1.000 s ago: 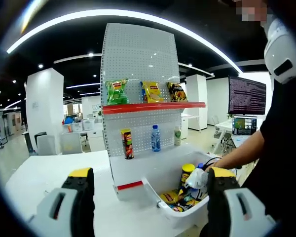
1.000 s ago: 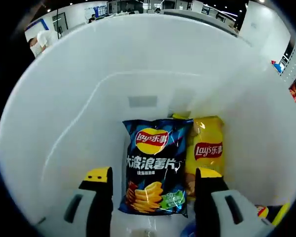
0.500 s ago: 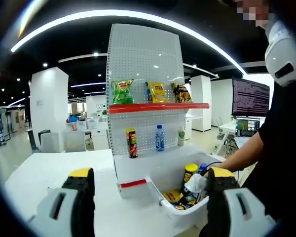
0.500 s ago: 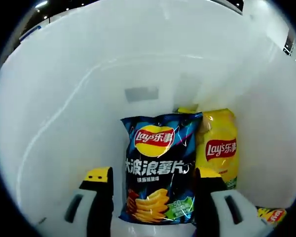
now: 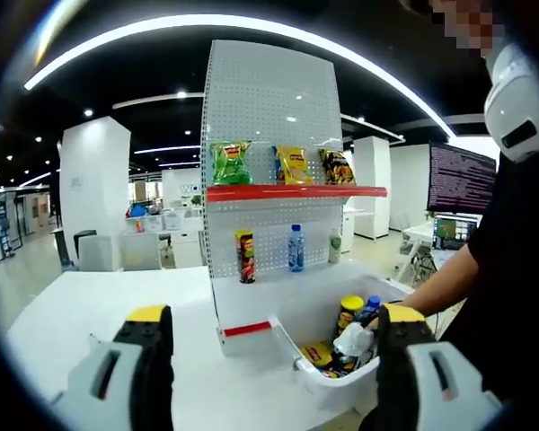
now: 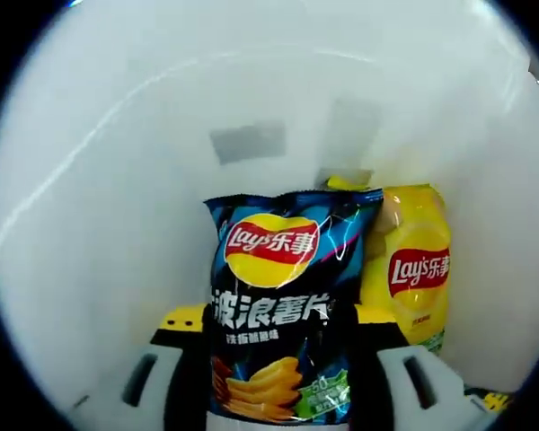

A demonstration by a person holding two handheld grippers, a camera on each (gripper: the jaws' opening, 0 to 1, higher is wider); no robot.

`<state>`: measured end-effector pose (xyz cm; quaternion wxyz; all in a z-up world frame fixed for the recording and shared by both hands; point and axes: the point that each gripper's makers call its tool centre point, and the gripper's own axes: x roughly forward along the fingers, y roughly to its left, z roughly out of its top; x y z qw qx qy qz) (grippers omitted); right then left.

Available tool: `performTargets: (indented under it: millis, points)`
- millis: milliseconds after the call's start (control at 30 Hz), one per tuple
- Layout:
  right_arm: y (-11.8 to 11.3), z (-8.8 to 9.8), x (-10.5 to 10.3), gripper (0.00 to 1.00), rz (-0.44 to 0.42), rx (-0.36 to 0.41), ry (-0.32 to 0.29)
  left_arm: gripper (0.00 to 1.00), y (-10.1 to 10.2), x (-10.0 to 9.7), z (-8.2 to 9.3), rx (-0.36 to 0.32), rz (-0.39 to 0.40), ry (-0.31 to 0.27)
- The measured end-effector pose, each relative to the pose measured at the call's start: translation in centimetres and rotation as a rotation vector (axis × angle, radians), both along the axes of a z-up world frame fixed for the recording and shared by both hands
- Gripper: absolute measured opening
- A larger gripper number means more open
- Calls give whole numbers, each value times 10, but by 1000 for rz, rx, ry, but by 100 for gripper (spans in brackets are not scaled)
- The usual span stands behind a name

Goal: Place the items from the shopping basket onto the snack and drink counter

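Observation:
In the right gripper view, a dark blue Lay's chip bag (image 6: 271,310) stands inside the white basket (image 6: 99,180). My right gripper (image 6: 280,319) is open, with one jaw on each side of the bag's lower half. A yellow Lay's bag (image 6: 418,274) leans just right of it. In the left gripper view, my left gripper (image 5: 275,316) is open and holds nothing, above the white table. Ahead stands the pegboard counter with its red shelf (image 5: 292,191). The basket (image 5: 328,384) sits at the counter's foot, and the person's arm (image 5: 436,285) reaches into it.
Green (image 5: 230,162), yellow (image 5: 293,165) and dark (image 5: 338,167) chip bags sit on the red shelf. Below stand a chip can (image 5: 244,256), a water bottle (image 5: 296,248) and a white bottle (image 5: 335,245). A yellow-lidded can (image 5: 349,312) and a yellow bag (image 5: 319,353) lie in the basket.
My right gripper has moved in on the dark blue bag, which now sits between its jaws. The left gripper view has shifted a little; its jaws stay open.

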<state>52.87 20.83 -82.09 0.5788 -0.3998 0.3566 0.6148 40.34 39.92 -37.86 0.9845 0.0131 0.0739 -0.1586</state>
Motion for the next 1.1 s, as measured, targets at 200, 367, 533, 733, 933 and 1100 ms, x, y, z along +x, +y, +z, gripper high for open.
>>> performTargets:
  millis: [200, 367, 533, 733, 933, 1100]
  points:
    - [2, -4, -3, 62, 22, -22, -17, 93, 0, 0, -1, -1, 1, 7]
    - [3, -19, -1, 63, 35, -34, -21, 93, 2, 0, -1, -6, 7, 12]
    - [4, -28, -2, 61, 38, -44, -23, 93, 4, -1, -2, -9, 15, 18]
    - [3, -29, -3, 59, 44, -61, -16, 93, 6, -1, -2, -12, 18, 19]
    - [2, -31, -4, 54, 43, -86, -12, 93, 7, -3, -2, -17, 22, 18]
    - [1, -30, -6, 49, 40, -91, -11, 93, 10, -4, -2, -23, 28, 15]
